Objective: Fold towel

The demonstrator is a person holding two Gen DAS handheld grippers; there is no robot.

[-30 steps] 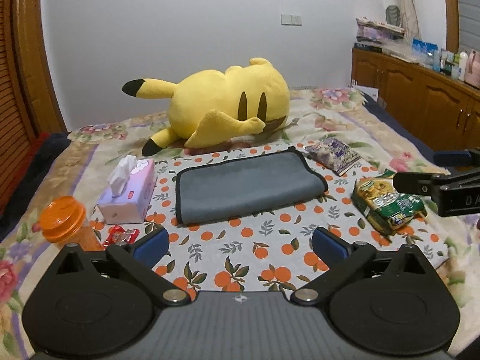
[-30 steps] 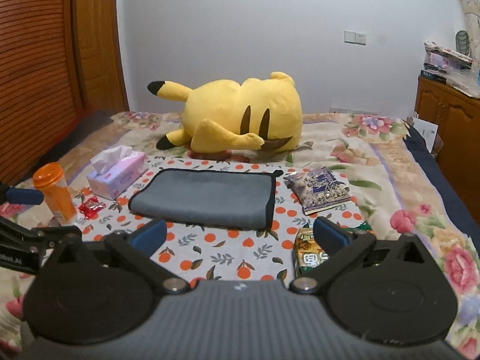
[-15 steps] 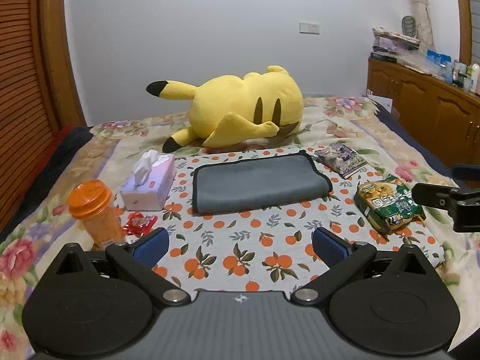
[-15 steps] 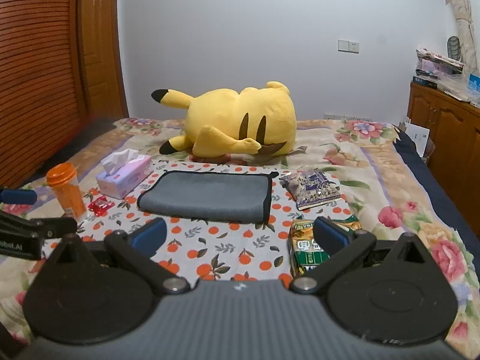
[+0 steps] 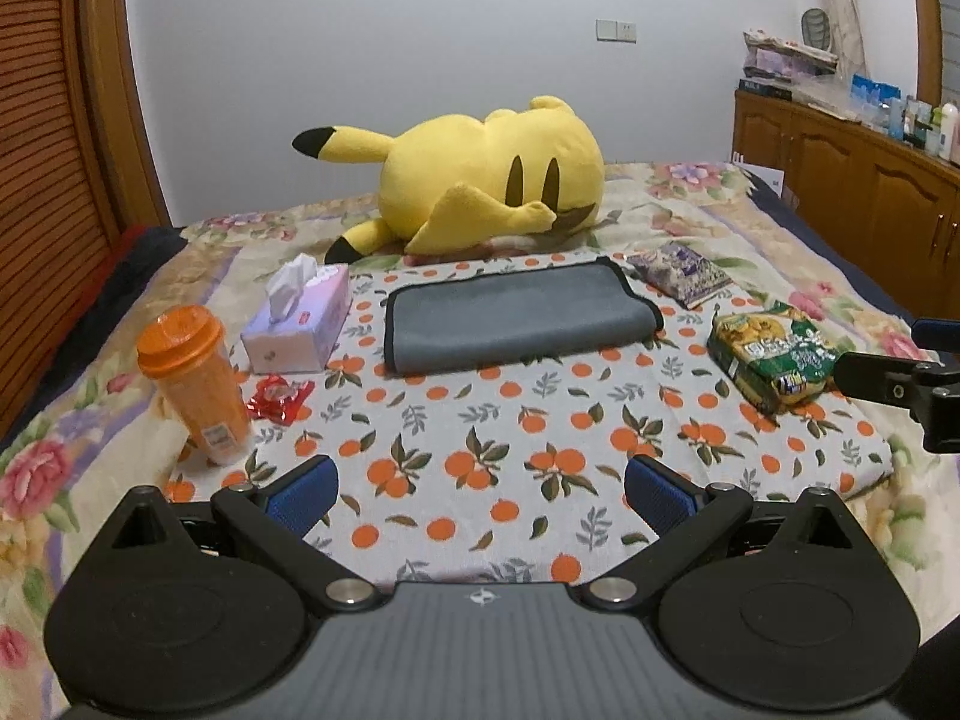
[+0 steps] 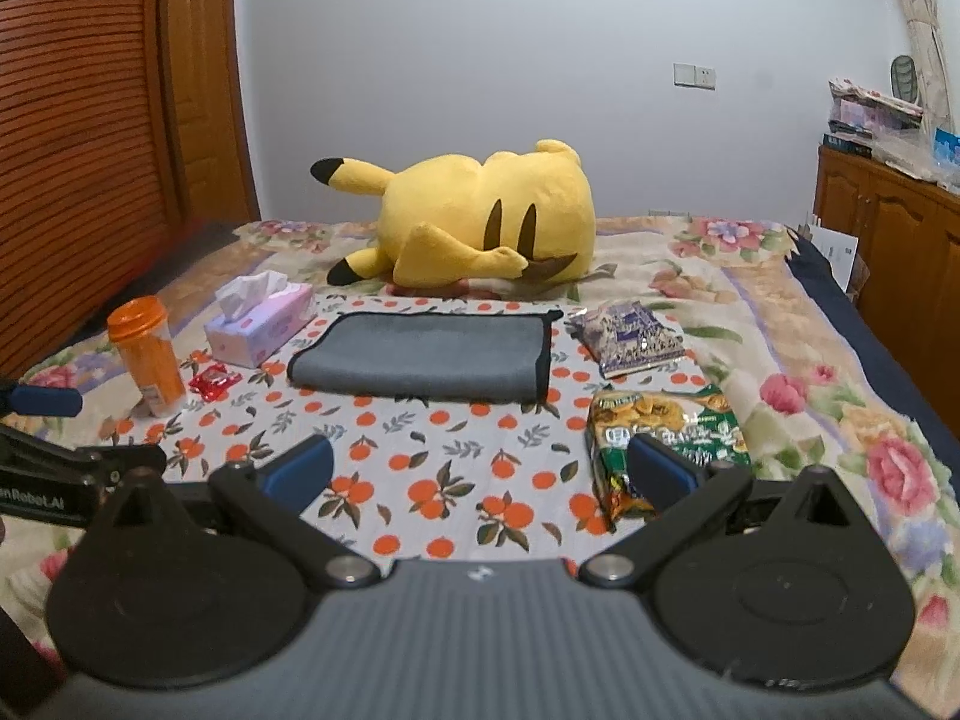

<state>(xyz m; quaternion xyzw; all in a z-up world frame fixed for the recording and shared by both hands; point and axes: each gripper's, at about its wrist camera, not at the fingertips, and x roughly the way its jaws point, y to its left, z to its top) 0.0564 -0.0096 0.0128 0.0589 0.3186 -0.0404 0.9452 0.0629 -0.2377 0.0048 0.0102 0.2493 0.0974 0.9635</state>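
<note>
**Both claws drawn back from a folded grey towel**

Compared with a second ago, I see both views wider: the grey towel (image 5: pixel 516 317) sits smaller and farther up at 12 o'clock, and the orange cup (image 5: pixel 195 381) now shows whole at 9 o'clock. I have pulled both rigs back and up. The towel lies doubled over, black-trimmed edges stacked, flat on the orange-print cloth (image 5: pixel 480 456) on the bed; I judge the fold done, or one more halving left.

My left claw (image 5: pixel 480 489) stands spread wide, blue pads empty. My right claw (image 6: pixel 480 468) is likewise spread and holds nothing; it hangs above the green snack bag (image 6: pixel 666 432).

Around the towel, from the left wrist view: tissue box (image 5: pixel 300 327) at 10 o'clock, just beside its left edge; red wrapper (image 5: pixel 279 399) near the cup; purple packet (image 5: pixel 678 273) at 1 o'clock, near the right corner; yellow plush toy (image 5: pixel 480 186) behind it. A further fold sweeping sideways could, in my judgement, brush the tissue box or packet. The near edge is free to approach.
</note>
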